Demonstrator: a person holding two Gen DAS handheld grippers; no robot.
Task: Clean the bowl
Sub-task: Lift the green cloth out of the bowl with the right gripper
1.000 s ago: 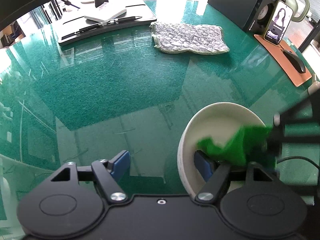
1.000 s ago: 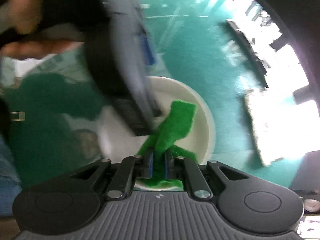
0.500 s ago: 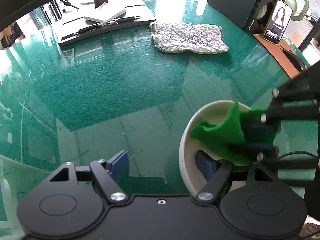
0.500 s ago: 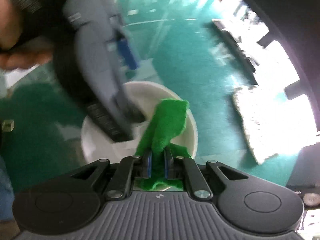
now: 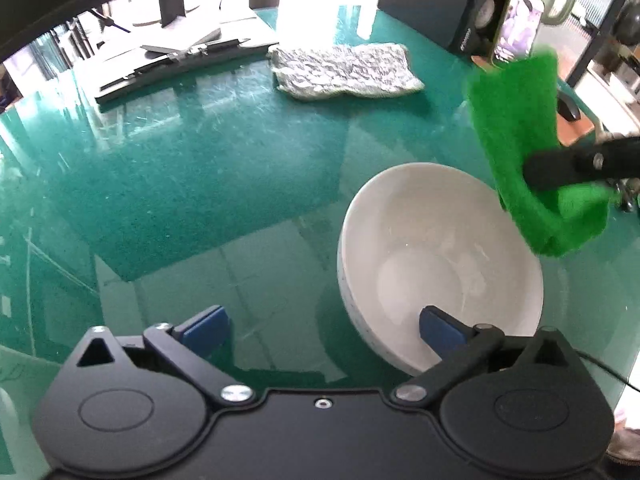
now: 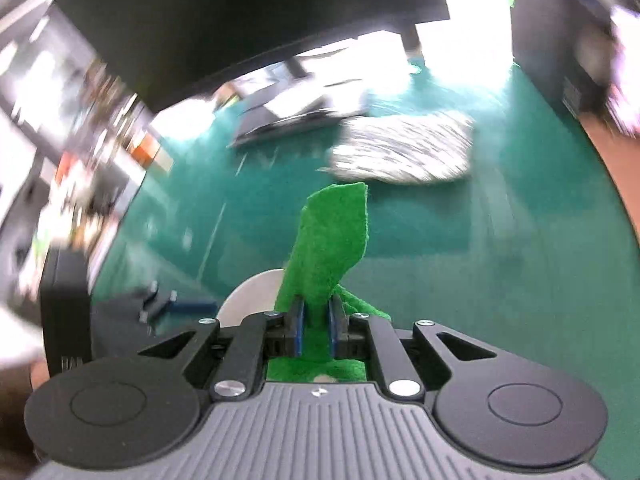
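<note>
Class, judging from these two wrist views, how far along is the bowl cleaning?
Done: the bowl looks wiped, its inside bare and white.
In hand: the right gripper pinches the green cloth, lifted clear of the bowl. The left gripper is opening, one finger inside the rim.
Left: putting the cloth down.

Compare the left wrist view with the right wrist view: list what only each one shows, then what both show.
Only the left wrist view: the inside of the white bowl, bare, the phone by the speaker, and the left gripper, its fingers opening with one finger inside the bowl.

Only the right wrist view: the right gripper from behind, its fingers shut on the green cloth, clear of the bowl.

Both: the bowl, green cloth, grey cloth and green table.
</note>
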